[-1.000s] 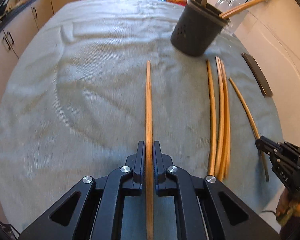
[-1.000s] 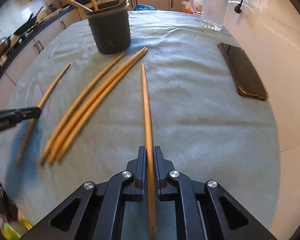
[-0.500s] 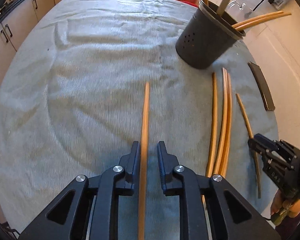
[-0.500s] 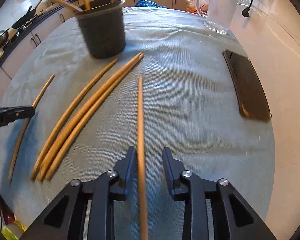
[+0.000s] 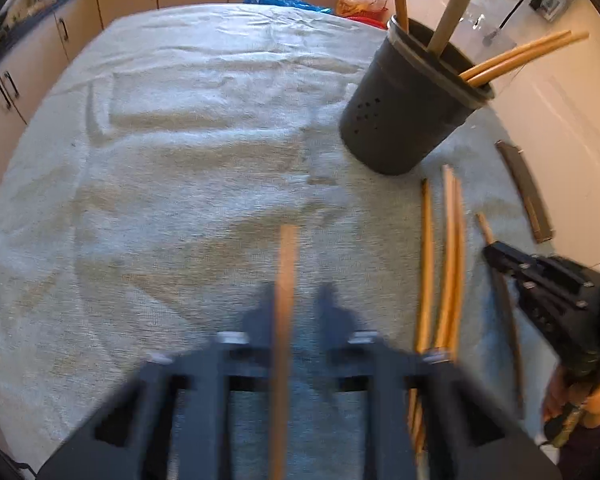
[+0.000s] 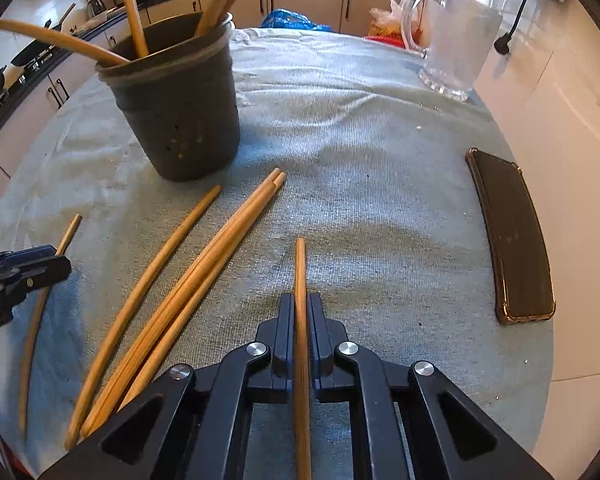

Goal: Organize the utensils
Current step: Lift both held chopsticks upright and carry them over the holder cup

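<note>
R fingers [image 6: 298,320] clamp a chopstick [image 6: 300,280]; L fingers [image 5: 296,312] spread round another [image 5: 285,280]. Regrip L, tip both into holder [image 6: 180,120].

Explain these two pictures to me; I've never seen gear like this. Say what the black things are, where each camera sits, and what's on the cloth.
No robot: a person holds a two-finger tool in each hand, with a camera on each looking along its fingers. The right gripper is shut on a wooden chopstick. The left gripper is blurred; a chopstick lies between its fingers, which look apart. On the grey cloth lie loose chopsticks, a dark holder with sticks inside, a phone and a clear jug.
</note>
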Demonstrator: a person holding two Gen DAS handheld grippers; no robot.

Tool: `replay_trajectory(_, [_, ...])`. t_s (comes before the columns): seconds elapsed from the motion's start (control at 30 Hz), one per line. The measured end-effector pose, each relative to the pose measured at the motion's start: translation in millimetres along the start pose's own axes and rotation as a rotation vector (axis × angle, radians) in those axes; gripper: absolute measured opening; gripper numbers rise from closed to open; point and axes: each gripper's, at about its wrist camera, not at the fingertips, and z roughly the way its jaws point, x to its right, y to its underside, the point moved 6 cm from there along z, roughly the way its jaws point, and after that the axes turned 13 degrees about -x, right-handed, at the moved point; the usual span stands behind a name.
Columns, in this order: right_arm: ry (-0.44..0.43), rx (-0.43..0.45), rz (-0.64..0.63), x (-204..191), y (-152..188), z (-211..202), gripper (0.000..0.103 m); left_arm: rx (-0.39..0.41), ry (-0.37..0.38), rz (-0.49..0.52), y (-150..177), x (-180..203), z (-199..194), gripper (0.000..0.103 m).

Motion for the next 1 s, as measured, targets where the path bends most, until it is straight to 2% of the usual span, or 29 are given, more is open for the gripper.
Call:
replay_trajectory(0.1, [-0.034, 0.027, 0.022, 1.0, 4.3, -7.8, 0.007, 0.025, 0.032, -0.023, 4.1, -4.6, -8.7, 0.006])
replay_trajectory(0.27, [-0.089, 0.165, 0.034, 5.0, 12.9, -59.5, 0.007, 0.115, 0.059, -0.028, 18.5, -8.5, -44.9, 0.006])
replay_trajectory(0.47, [-0.106, 0.321, 0.035, 7.0, 36.7, -126.0, 0.007, 0.252, 0.053, 0.039, 45.2, 6.0, -101.3, 0.006])
replay_trajectory(0.7, [-0.133, 0.431, 0.042, 10.0, 61.6, -173.8, 0.007, 0.431, -0.042, 0.146, 81.4, 27.5, -157.4, 0.006])
replay_trajectory(1.0, [-0.134, 0.495, 0.025, 2.5, 81.3, -201.4, 0.007, 0.586, -0.108, 0.246, 121.2, 49.4, -202.7, 0.006])
